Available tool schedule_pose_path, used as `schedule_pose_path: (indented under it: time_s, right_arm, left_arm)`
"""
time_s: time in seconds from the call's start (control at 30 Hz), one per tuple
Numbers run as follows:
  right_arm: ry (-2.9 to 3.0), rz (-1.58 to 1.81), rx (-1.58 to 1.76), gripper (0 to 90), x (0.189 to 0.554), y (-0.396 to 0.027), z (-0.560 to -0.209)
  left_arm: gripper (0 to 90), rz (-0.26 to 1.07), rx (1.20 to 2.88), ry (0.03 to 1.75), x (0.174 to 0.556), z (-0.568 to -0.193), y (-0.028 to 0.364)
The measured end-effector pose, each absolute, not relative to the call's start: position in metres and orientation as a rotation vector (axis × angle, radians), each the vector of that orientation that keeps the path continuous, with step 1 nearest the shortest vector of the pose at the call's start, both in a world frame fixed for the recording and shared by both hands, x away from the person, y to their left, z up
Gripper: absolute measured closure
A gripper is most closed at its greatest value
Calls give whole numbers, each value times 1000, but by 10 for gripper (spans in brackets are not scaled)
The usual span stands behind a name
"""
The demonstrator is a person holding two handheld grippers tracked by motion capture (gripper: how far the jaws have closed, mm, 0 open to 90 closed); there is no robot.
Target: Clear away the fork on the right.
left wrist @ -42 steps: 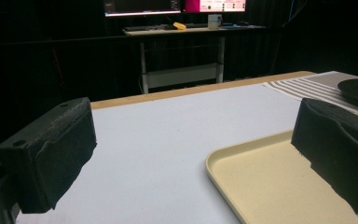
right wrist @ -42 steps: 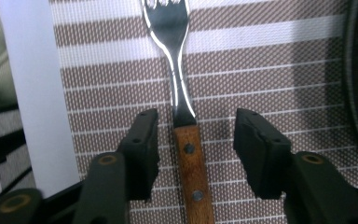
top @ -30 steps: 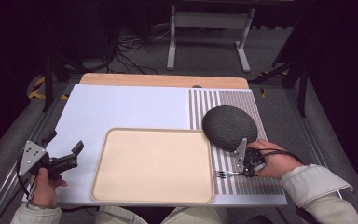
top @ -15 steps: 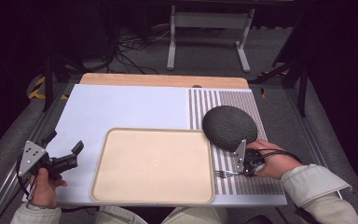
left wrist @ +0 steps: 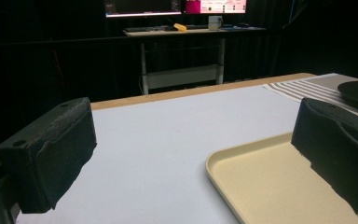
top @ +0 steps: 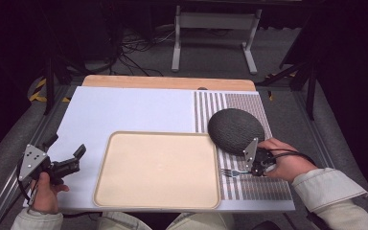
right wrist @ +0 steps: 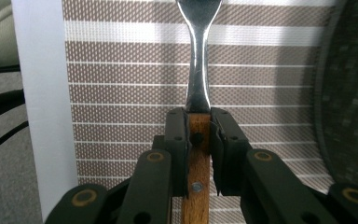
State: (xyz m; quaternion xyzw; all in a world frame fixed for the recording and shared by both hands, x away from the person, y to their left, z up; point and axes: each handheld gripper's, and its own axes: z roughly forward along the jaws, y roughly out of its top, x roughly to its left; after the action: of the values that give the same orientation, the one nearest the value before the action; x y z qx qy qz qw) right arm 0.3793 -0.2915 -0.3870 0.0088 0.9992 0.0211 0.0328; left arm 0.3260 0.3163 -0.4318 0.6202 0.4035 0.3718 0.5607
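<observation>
High view: nothing has moved. Right hand-held gripper (top: 249,171) stays clamped on the fork (top: 232,172) over the striped mat (top: 249,187); tines cut off close up. Left hand-held gripper (top: 69,155) hovers, jaws apart, beside the tray (top: 155,203).

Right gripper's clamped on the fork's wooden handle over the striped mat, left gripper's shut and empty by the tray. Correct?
One thing is off: the left gripper is open, not shut. The left gripper view shows its jaws wide apart with nothing between them, beside the tray. The rest holds: the right gripper is shut on the fork by its wooden handle, over the striped mat.
</observation>
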Motion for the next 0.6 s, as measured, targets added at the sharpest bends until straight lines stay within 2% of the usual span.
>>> schedule_pose_path:
  time_s: [0.6]
  right_arm:
    - [2961, 229, 147, 779, 385, -282, -347]
  left_arm:
    - [4, 876, 1456, 956, 326, -432, 317]
